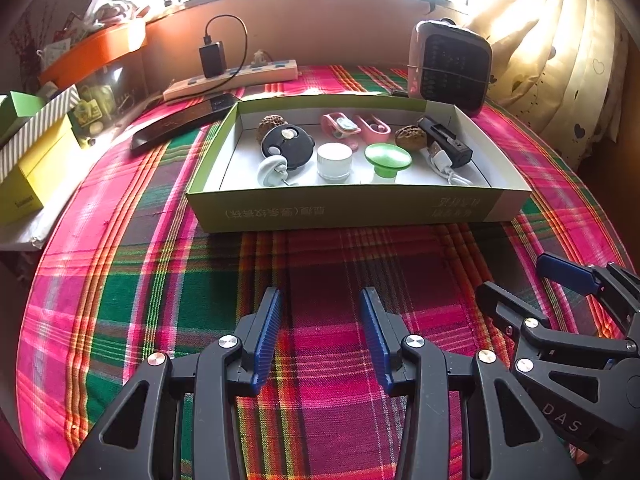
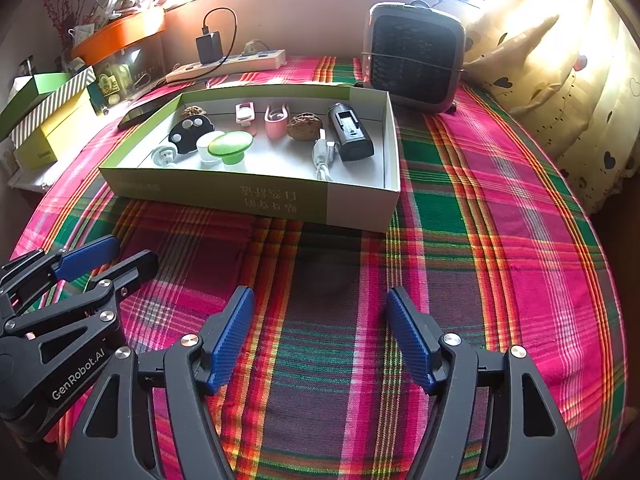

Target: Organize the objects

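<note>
A shallow green-and-white cardboard box (image 1: 352,208) (image 2: 256,196) sits on the plaid cloth ahead of both grippers. Inside lie two walnuts (image 1: 410,140), a black round case (image 1: 288,146), a white jar (image 1: 335,160), a green mushroom-shaped knob (image 1: 388,160), two pink clips (image 1: 340,126), a black device (image 1: 444,140), a white cable (image 1: 444,166) and a pale grey knob (image 1: 272,170). My left gripper (image 1: 320,300) (image 2: 132,250) hovers open over bare cloth, short of the box. My right gripper (image 2: 319,300) (image 1: 516,276) is beside it, open wider, with nothing between its fingers.
A small pink-grey fan heater (image 1: 450,66) stands behind the box on the right. A power strip (image 1: 232,76) with a black charger lies along the back wall, a dark phone (image 1: 184,120) left of the box. Yellow and striped boxes (image 1: 32,172) crowd the left edge, a curtain (image 1: 560,60) the right.
</note>
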The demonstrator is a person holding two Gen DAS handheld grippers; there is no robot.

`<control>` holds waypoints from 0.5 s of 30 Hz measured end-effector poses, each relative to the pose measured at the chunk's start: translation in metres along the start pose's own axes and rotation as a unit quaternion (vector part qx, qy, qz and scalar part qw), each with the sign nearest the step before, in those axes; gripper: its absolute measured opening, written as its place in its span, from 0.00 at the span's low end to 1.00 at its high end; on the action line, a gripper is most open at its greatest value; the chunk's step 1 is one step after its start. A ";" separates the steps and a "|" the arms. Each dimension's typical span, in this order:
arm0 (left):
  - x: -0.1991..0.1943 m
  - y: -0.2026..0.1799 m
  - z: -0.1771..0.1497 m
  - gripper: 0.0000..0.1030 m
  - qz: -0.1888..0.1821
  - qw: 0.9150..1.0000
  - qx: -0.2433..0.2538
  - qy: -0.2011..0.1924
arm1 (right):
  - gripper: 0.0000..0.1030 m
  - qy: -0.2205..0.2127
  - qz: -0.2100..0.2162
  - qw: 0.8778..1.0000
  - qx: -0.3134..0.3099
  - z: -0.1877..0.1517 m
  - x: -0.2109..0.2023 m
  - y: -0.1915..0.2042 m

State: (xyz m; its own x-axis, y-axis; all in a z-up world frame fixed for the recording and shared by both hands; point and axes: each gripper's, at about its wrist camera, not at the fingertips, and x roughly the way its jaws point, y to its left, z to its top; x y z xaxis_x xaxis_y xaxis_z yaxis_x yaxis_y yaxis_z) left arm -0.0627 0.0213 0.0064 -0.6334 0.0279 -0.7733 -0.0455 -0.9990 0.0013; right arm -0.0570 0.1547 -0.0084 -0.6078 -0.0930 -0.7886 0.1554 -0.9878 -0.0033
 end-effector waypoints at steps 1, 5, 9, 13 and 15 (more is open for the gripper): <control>0.000 0.000 0.000 0.38 0.001 1.000 0.000 0.000 | 0.67 0.000 0.000 1.000 0.000 0.000 0.000 0.000; 0.000 0.001 -0.001 0.38 0.001 1.000 -0.001 0.000 | 0.68 0.000 0.000 1.000 0.000 0.000 0.000 0.000; 0.000 0.001 -0.001 0.38 0.001 1.000 -0.001 0.000 | 0.69 0.000 0.000 1.000 0.000 0.000 0.000 0.001; 0.000 0.001 -0.001 0.38 0.001 1.000 -0.001 0.000 | 0.69 0.000 0.000 1.000 0.000 0.000 0.000 0.001; 0.000 0.001 -0.001 0.38 0.001 1.000 -0.001 0.000 | 0.69 0.000 0.000 1.000 0.000 0.000 0.000 0.001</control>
State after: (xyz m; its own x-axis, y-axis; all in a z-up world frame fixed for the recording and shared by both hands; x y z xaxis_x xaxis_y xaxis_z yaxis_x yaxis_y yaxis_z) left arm -0.0622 0.0205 0.0055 -0.6336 0.0260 -0.7732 -0.0421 -0.9991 0.0010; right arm -0.0567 0.1537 -0.0086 -0.6074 -0.0932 -0.7889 0.1560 -0.9877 -0.0035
